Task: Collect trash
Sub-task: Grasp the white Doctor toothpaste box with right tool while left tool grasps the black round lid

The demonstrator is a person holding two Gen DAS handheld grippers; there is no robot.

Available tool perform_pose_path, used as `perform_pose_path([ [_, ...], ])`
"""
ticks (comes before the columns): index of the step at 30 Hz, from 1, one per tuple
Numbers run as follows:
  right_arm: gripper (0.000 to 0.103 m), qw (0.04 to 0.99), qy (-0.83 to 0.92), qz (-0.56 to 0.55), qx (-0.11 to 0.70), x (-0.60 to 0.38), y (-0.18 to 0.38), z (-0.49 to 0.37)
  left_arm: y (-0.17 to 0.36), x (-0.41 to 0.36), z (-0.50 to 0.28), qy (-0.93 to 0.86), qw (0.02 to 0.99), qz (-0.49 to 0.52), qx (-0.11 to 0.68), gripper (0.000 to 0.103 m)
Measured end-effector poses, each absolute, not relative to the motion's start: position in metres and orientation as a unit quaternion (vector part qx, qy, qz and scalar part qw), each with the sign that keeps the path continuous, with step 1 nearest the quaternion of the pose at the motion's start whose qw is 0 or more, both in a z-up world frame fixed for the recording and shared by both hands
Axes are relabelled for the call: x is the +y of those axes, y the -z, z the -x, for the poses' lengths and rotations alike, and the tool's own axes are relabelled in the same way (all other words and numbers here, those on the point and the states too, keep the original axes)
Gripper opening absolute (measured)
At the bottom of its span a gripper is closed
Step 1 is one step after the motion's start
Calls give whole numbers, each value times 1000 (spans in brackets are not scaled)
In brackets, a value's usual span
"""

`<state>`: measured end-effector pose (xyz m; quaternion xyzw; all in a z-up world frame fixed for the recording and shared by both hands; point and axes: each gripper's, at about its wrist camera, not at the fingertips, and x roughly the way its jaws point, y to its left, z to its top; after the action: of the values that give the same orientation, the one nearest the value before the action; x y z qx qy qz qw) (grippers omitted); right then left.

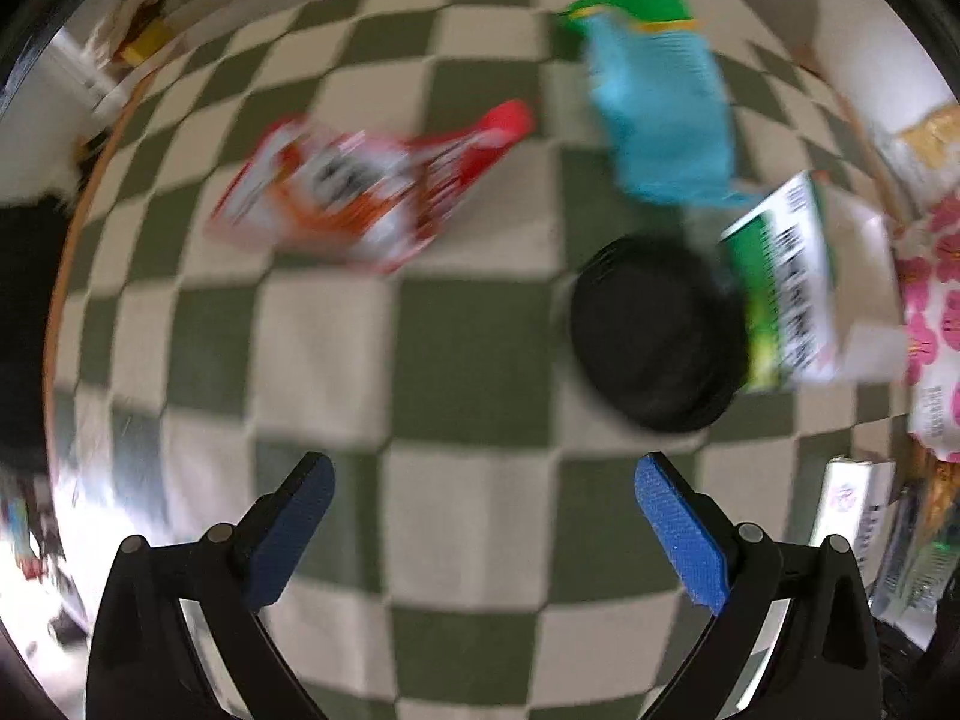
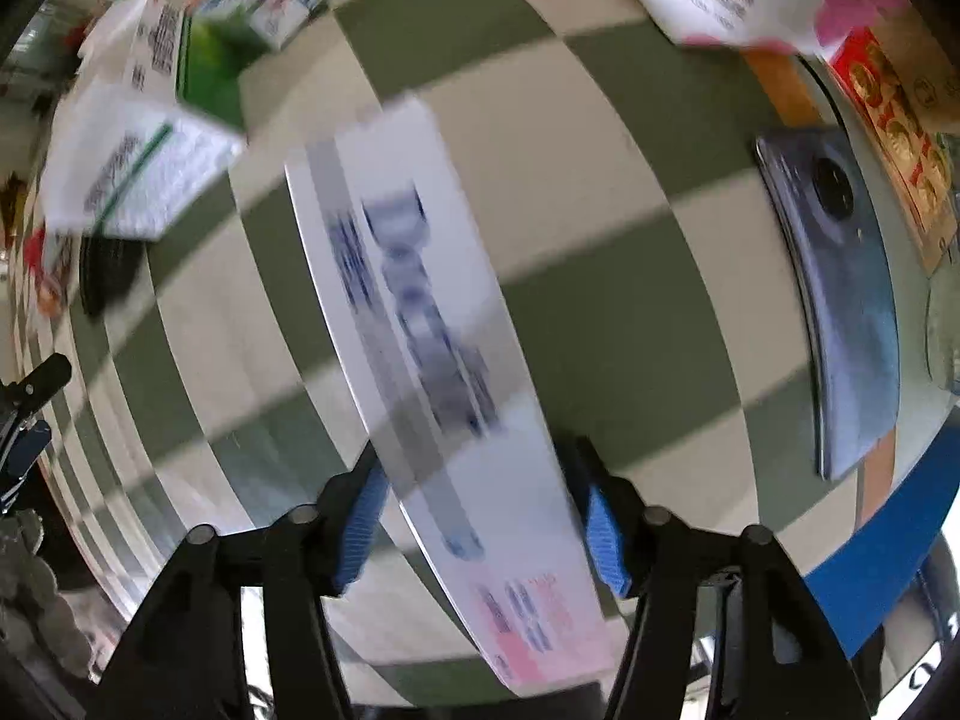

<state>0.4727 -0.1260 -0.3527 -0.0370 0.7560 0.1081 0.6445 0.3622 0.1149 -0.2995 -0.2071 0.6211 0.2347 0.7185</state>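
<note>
Right wrist: right tool (image 2: 483, 516) clamped on white box (image 2: 432, 324).

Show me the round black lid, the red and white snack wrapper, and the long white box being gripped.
Round black lid (image 1: 654, 336), left wrist view, its top face.
Red and white snack wrapper (image 1: 360, 192), left wrist view, its middle.
Long white box (image 2: 432, 324), right wrist view, its printed face.

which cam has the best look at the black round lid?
Left wrist: the black round lid sits whole and near centre-right on the checkered cloth, beside the green-and-white box. Right wrist shows only a dark blurred sliver at far left.
</note>
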Motion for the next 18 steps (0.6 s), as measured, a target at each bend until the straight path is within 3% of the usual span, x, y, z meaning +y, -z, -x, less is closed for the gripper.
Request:
perform_pose_path([
  [4, 75, 662, -118, 61, 737, -106, 345, -506, 301, 106, -403, -182, 734, 181, 628, 102],
  [8, 75, 662, -124, 75, 735, -102, 349, -520, 312, 100, -425, -165, 730, 152, 646, 102],
  [12, 75, 664, -123, 71, 735, -101, 350, -526, 317, 117, -420, -174, 725, 208, 633, 95],
  [13, 75, 665, -122, 69, 733, -101, 351, -529, 321, 121, -418, -176, 719, 225, 633, 89],
  [14, 74, 667, -122, 67, 732, -103, 352, -531, 324, 124, -416, -177, 715, 234, 634, 71],
  [16, 66, 669, -129, 65, 729, -109, 354, -530, 327, 126, -411, -181, 716, 246, 628, 60],
  [17, 60, 671, -133, 63, 727, -123, 353, -519, 325, 124, -412, -185, 719, 236, 627, 43],
  [18, 55, 673, -137, 68, 723, -122, 351, -503, 324, 125, -410, -189, 720, 228, 627, 19],
])
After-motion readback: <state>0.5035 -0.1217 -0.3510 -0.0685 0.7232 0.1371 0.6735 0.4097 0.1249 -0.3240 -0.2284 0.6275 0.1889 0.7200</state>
